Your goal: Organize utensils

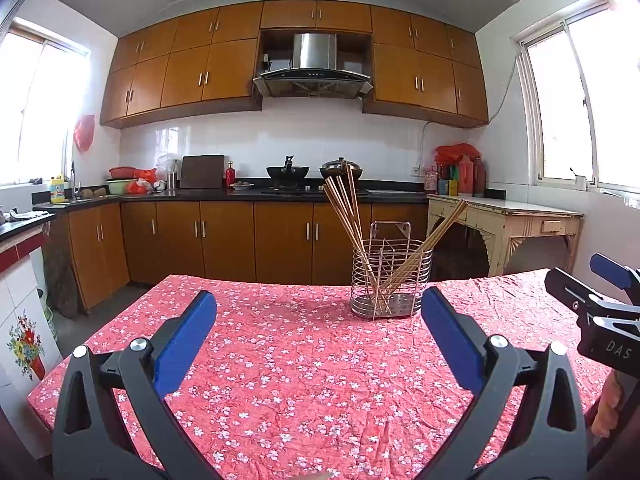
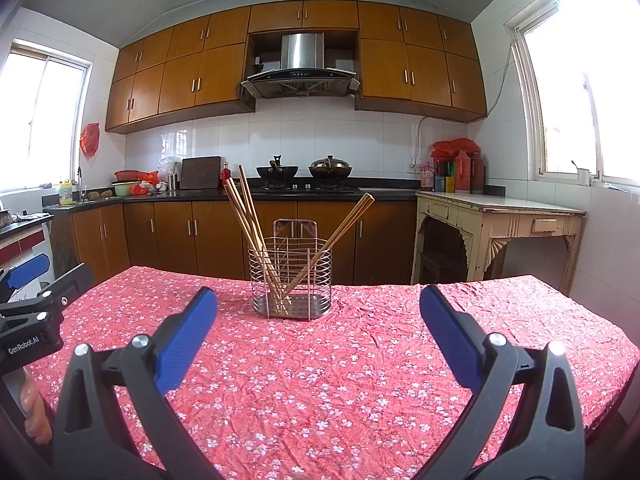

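Left gripper (image 1: 318, 312): spread wide, empty, hovering near the wire holder (image 1: 391, 276).
Right gripper (image 2: 318, 308): spread wide too, empty, just before the holder.
Chopsticks (image 2: 250, 216): inside the holder, leaning apart in two groups.
Tablecloth (image 2: 360, 380): wrinkled under the holder.
Risk: a push on the leaning sticks may tip the light holder.
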